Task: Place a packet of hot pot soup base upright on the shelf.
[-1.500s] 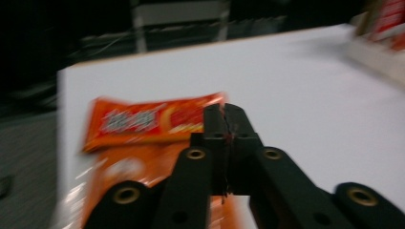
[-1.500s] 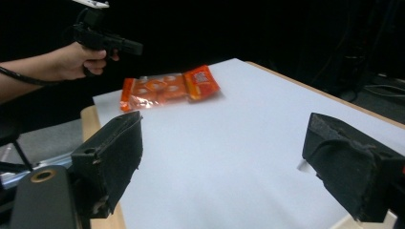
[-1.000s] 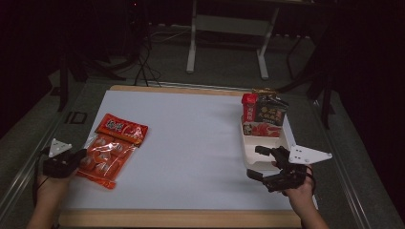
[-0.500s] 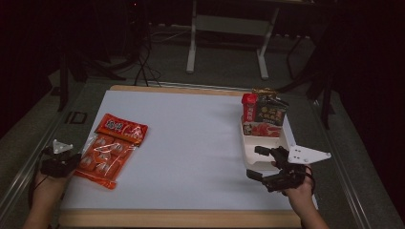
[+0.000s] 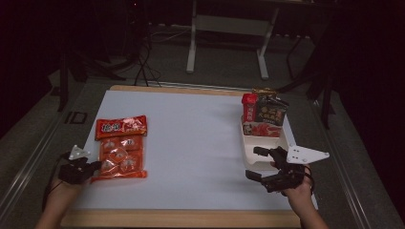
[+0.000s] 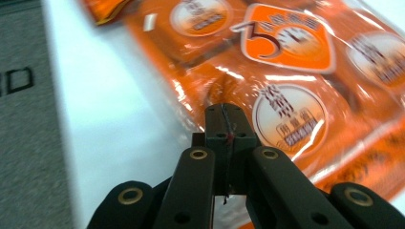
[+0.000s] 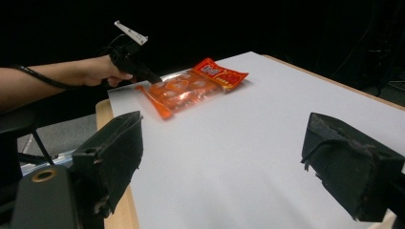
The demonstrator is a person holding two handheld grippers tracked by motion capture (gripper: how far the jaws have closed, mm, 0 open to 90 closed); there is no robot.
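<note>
High view puts the orange snack pack (image 5: 119,153) at nine o'clock on the bench (image 5: 191,143), unlifted. Left hand-held gripper (image 5: 93,166) is clenched at its edge, apparently pinching film. Right hand-held gripper (image 5: 258,164) waits released beside the white tray (image 5: 252,155).

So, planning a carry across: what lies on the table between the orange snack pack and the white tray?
Nothing: bare white table between orange snack pack and white tray, in the high view.

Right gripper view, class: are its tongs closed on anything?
No. The right tongs stand wide apart, with just bare white table between them.
</note>
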